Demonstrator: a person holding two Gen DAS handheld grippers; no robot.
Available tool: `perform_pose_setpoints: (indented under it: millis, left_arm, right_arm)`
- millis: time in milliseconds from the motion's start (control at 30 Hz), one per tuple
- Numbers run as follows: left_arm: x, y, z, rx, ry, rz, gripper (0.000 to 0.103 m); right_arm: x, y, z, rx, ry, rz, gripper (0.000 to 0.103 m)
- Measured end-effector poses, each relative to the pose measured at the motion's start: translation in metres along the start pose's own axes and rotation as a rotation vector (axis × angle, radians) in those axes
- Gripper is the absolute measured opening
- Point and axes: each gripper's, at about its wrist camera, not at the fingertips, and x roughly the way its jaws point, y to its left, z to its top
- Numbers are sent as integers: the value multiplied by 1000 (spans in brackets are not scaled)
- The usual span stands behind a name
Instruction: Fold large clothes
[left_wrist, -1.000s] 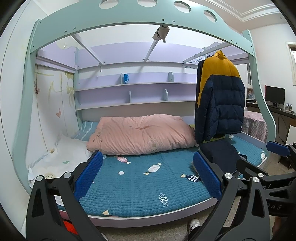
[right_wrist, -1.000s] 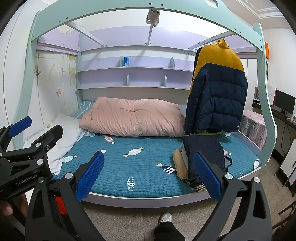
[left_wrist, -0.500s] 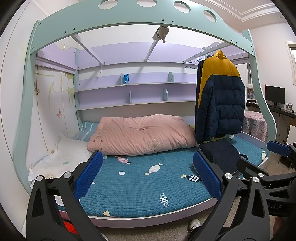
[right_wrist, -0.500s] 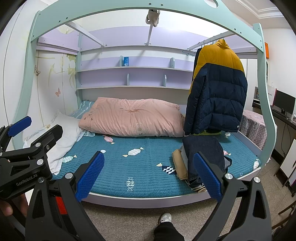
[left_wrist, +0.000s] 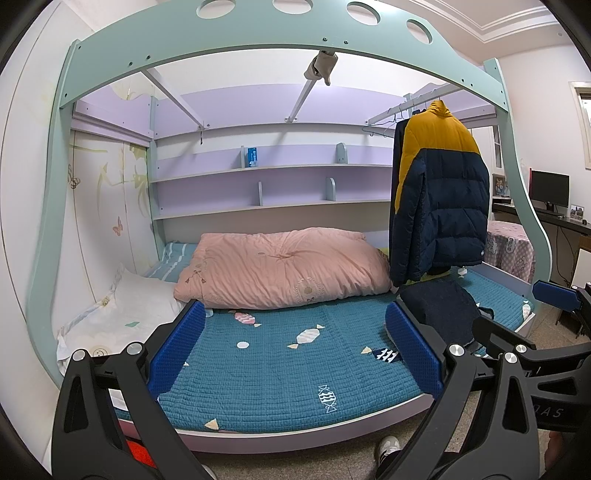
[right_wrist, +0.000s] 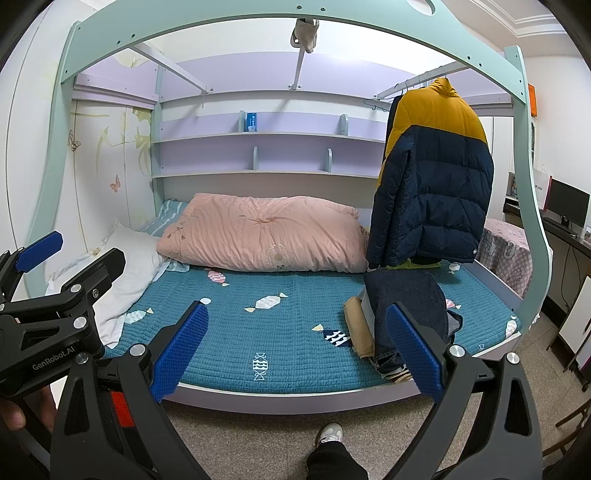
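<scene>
A navy and yellow puffer jacket (left_wrist: 437, 206) hangs on a rail at the right end of the bed; it also shows in the right wrist view (right_wrist: 434, 184). Below it a pile of folded clothes, dark denim on top (right_wrist: 406, 306), lies on the teal bedspread (right_wrist: 280, 332). My left gripper (left_wrist: 295, 350) is open and empty, held off the bed's front edge. My right gripper (right_wrist: 295, 347) is open and empty, also in front of the bed. Each gripper shows at the side of the other's view.
A pink quilt (left_wrist: 284, 269) lies folded at the back of the bed, a white pillow (left_wrist: 122, 314) at the left. The mint bed frame arch (left_wrist: 258, 33) spans overhead. A desk with a monitor (left_wrist: 548, 188) stands at the right. A person's foot (right_wrist: 330, 434) is on the floor.
</scene>
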Motion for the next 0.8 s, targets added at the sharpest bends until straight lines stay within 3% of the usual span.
perform_pose_setpoints:
  millis: [800]
  left_arm:
    - [0,1,0,2,1,1,98]
  right_arm:
    - [0,-2,-1,4,4,-2,94]
